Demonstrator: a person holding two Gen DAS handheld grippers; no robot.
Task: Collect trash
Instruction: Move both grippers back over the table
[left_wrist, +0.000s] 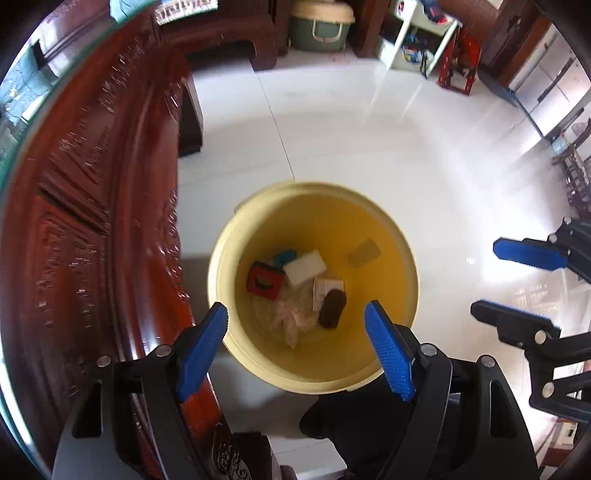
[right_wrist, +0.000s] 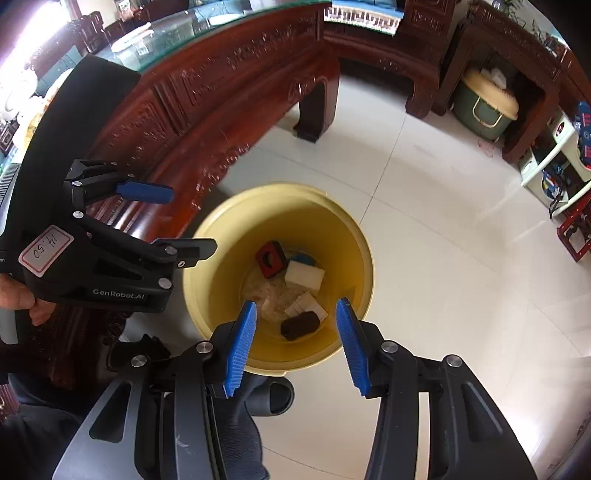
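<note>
Above yellow bin (left_wrist: 402, 236) | left gripper (left_wrist: 297, 354) wide open, empty | right gripper (right_wrist: 295, 341) partly open, empty

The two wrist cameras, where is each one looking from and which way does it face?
Left wrist: on the left gripper, facing steeply down into the yellow bucket; open jaws, right gripper alongside.
Right wrist: on the right gripper, also facing down into the bucket; open jaws, left gripper, a hand.
Shared: bucket, white sponge, carved wooden table.
</note>
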